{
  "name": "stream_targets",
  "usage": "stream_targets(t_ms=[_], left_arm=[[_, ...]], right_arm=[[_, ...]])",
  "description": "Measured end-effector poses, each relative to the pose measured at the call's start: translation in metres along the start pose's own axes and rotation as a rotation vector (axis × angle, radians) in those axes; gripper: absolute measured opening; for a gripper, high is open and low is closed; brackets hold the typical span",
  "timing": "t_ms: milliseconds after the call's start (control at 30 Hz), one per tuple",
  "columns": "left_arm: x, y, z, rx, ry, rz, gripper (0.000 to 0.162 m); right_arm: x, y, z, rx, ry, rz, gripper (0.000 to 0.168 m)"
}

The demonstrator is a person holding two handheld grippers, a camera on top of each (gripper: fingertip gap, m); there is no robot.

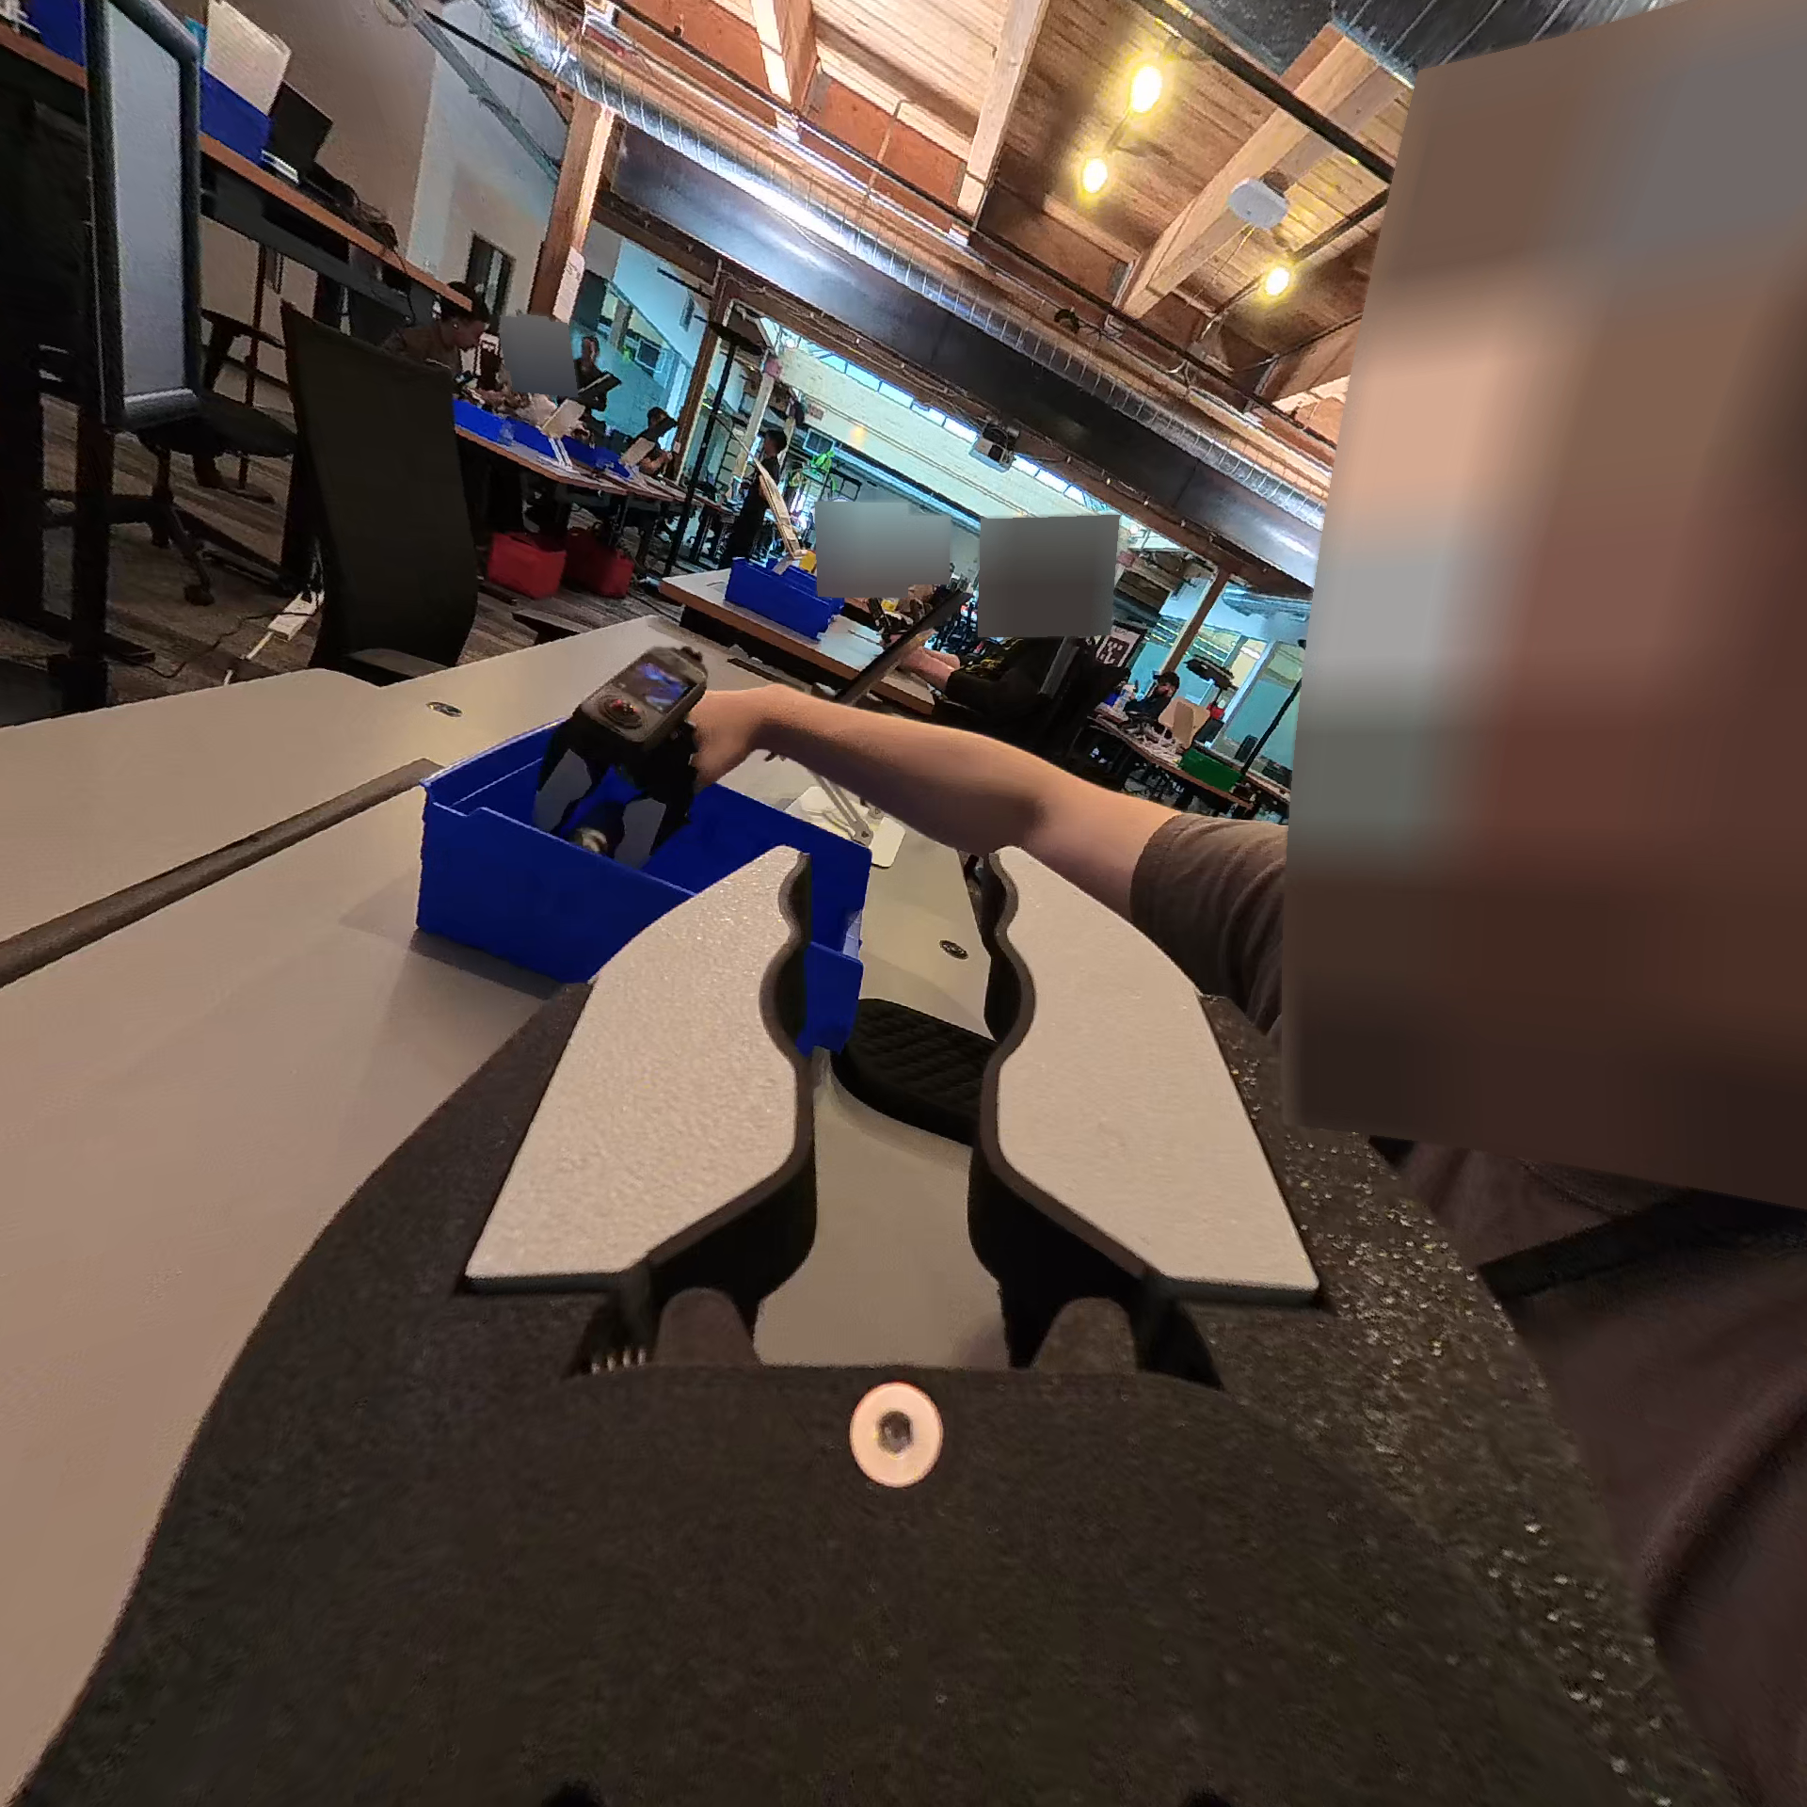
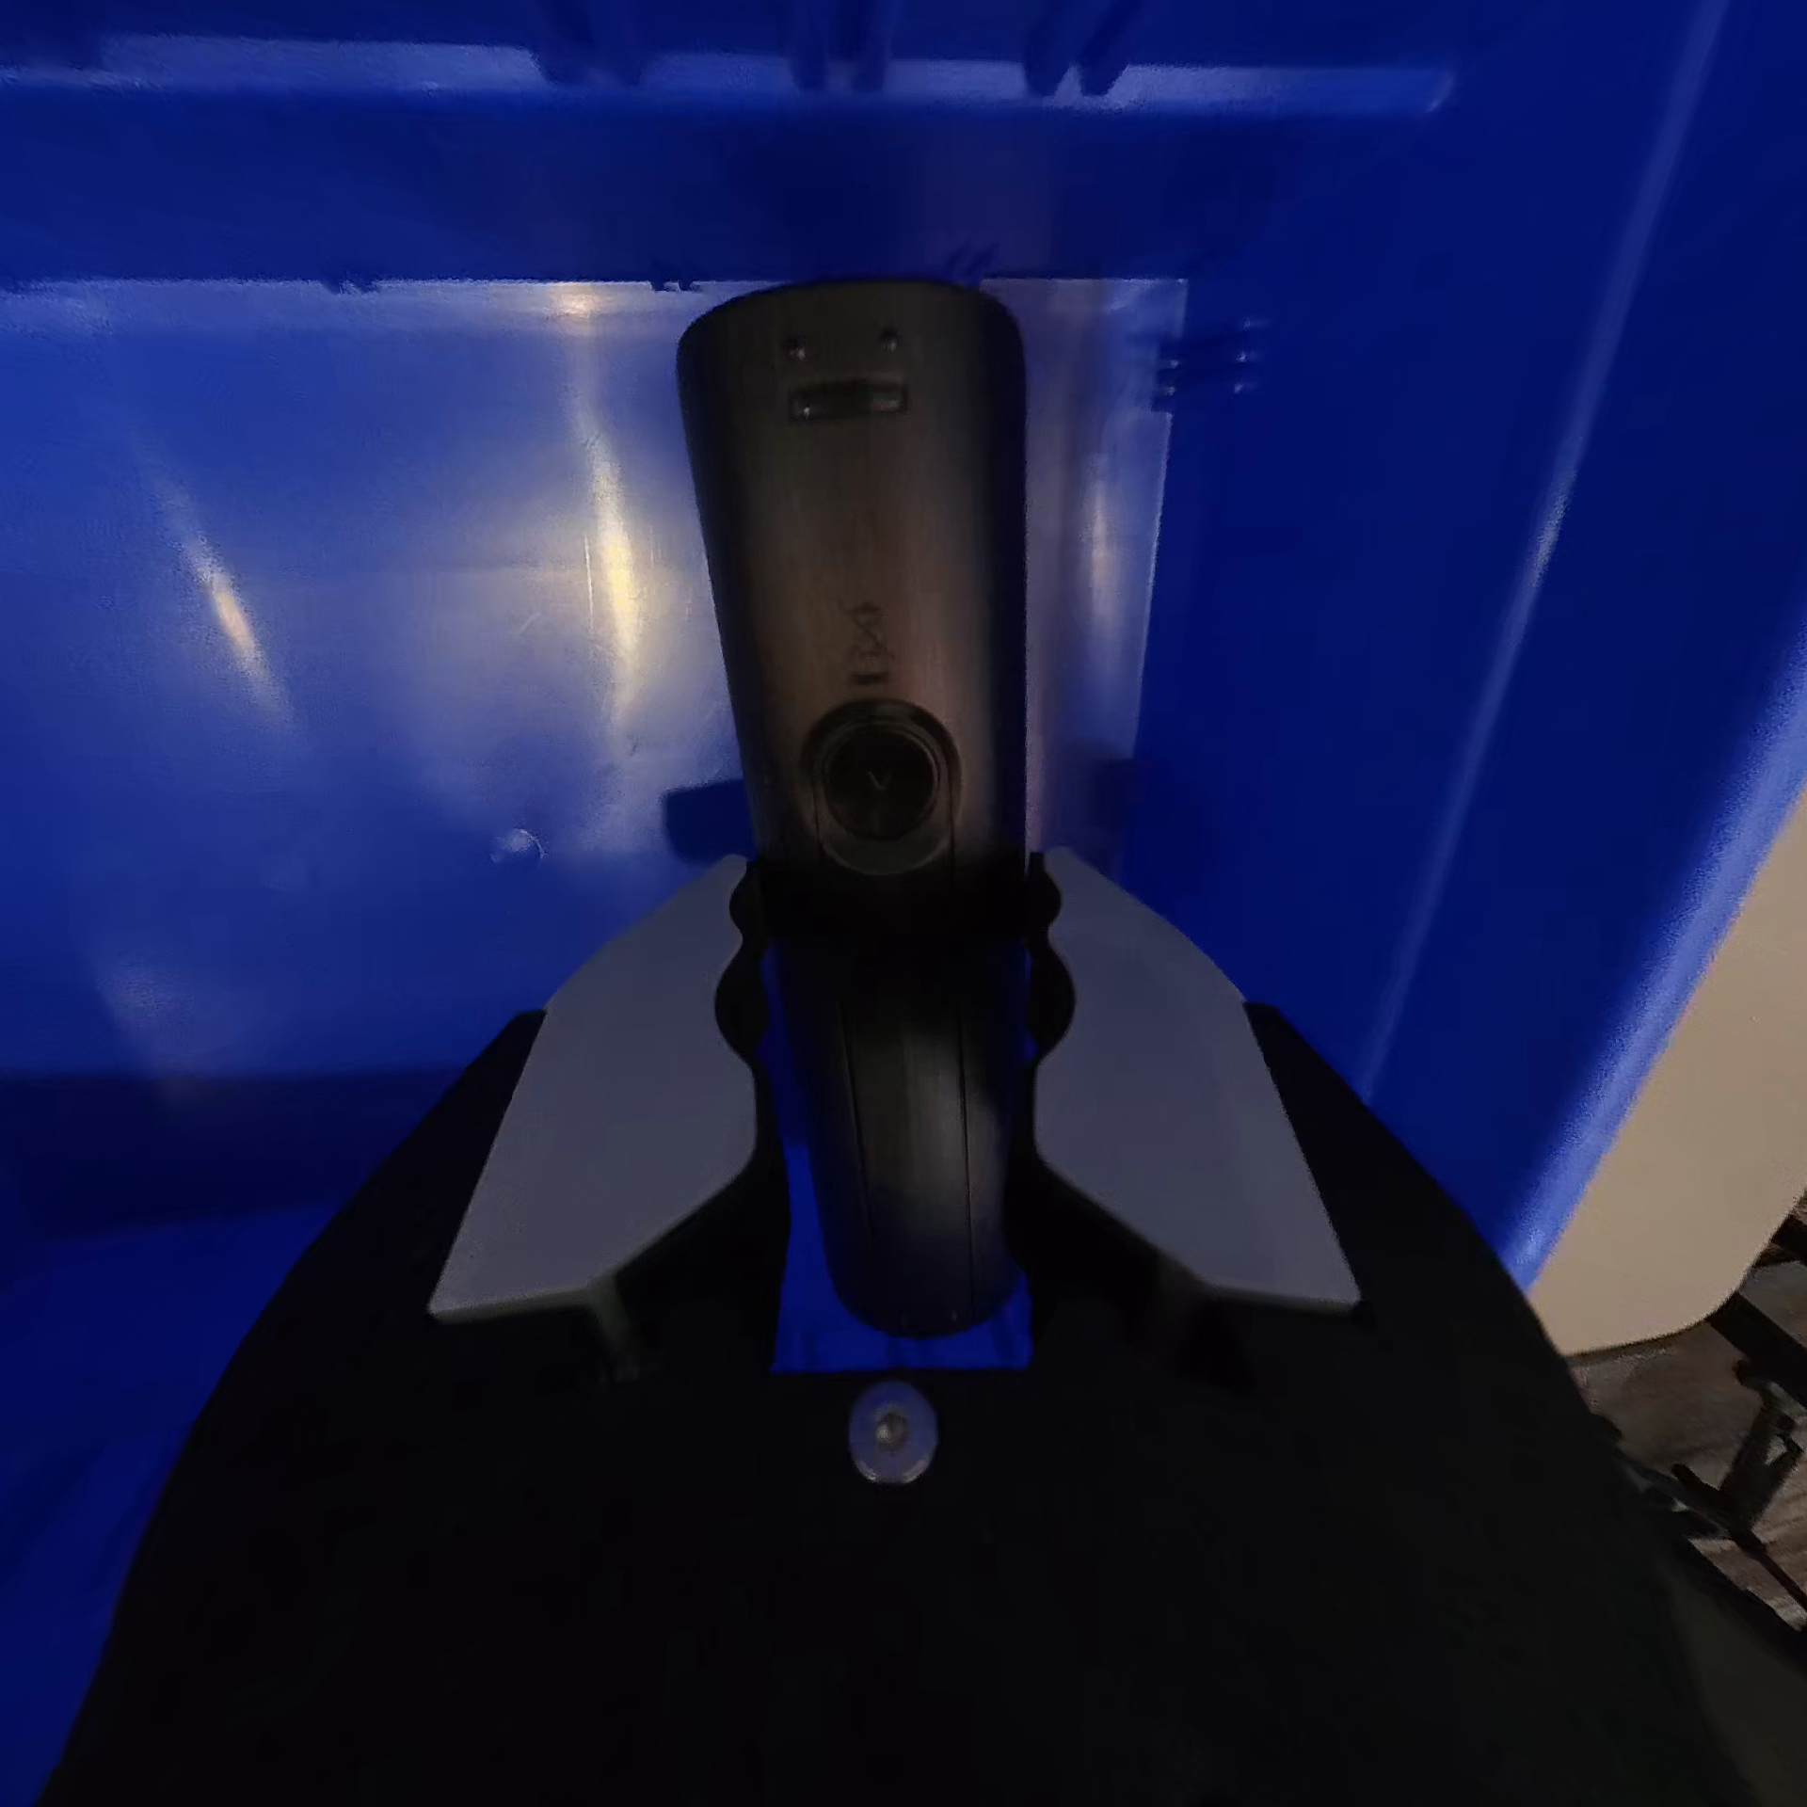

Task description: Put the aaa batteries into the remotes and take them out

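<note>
down inside the blue bin (image 2: 293, 587), the right gripper (image 2: 895, 904) is seen closed on a dark remote (image 2: 860, 548). the remote is clasped across its width by both fingertips (image 2: 684, 939), just below a round button on its face. its far end reaches toward the far wall of the bin, while its near end lies between the gripper's grey finger plates. whether the remote rests on the bin floor or is lifted clear of it cannot be told. the bin's right wall is seen at the right, with a pale table edge beyond it.

in the left wrist view, the left gripper (image 1: 895, 870) is held low over the grey table (image 1: 244, 1076), its jaws parted by a moderate gap and nothing between them. a black textured pad (image 1: 914, 1066) is seen on the table through that gap. the blue bin (image 1: 548, 900) stands on the table, far and to the left of the fingers. the right gripper (image 1: 611, 816) is seen dipped into it from above, held by a person's hand (image 1: 728, 728) with the forearm stretched across from the right. no batteries can be made out in either view.
</note>
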State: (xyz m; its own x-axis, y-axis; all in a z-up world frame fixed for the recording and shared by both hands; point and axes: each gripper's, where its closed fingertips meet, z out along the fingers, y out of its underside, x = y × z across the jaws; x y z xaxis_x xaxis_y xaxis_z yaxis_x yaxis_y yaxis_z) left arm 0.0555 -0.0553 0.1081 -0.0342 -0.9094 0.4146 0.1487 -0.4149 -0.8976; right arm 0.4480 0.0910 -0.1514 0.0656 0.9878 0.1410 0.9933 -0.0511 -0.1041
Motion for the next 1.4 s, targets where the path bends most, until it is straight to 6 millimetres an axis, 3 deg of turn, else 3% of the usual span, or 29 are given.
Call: stream_targets(t_ms=[200, 400, 567, 700, 833, 900, 967, 1133, 1167, 1233, 1400], left_arm=[[0.004, -0.007, -0.005, 0.018, -0.003, 0.02, 0.032], [0.002, -0.014, -0.02, -0.015, -0.069, 0.045, 0.033], [-0.004, -0.041, -0.07, -0.027, -0.313, 0.19, 0.033], [-0.022, -0.039, -0.14, -0.22, -0.685, 0.282, 0.033], [-0.042, -0.007, -0.211, -0.493, -0.984, 0.262, 0.033], [-0.051, 0.017, -0.229, -0.618, -0.998, 0.24, 0.031], [-0.068, 0.045, -0.246, -0.759, -1.007, 0.211, 0.031], [-0.114, 0.117, -0.278, -1.137, -0.958, 0.138, 0.045], [-0.123, 0.123, -0.282, -1.165, -0.966, 0.126, 0.055], [-0.136, 0.13, -0.285, -1.182, -0.953, 0.098, 0.056], [-0.149, 0.152, -0.306, -1.306, -0.942, 0.038, 0.066]], right_arm=[[-0.005, -0.002, 0.015, -0.014, -0.023, 0.009, 0.054], [-0.007, -0.006, 0.005, -0.016, 0.006, 0.038, 0.051], [-0.002, -0.017, -0.049, 0.092, 0.16, 0.064, 0.053], [0.002, -0.039, -0.124, 0.33, 0.381, 0.151, 0.053], [-0.01, -0.072, -0.205, 0.705, 0.552, 0.298, 0.052], [-0.025, -0.091, -0.23, 0.845, 0.588, 0.308, 0.051], [-0.04, -0.114, -0.243, 0.935, 0.601, 0.271, 0.05], [-0.066, -0.179, -0.237, 0.983, 0.531, 0.156, 0.051], [-0.07, -0.191, -0.234, 0.984, 0.507, 0.131, 0.052], [-0.077, -0.208, -0.226, 0.968, 0.464, 0.09, 0.053], [-0.082, -0.222, -0.204, 0.957, 0.393, 0.066, 0.053]])
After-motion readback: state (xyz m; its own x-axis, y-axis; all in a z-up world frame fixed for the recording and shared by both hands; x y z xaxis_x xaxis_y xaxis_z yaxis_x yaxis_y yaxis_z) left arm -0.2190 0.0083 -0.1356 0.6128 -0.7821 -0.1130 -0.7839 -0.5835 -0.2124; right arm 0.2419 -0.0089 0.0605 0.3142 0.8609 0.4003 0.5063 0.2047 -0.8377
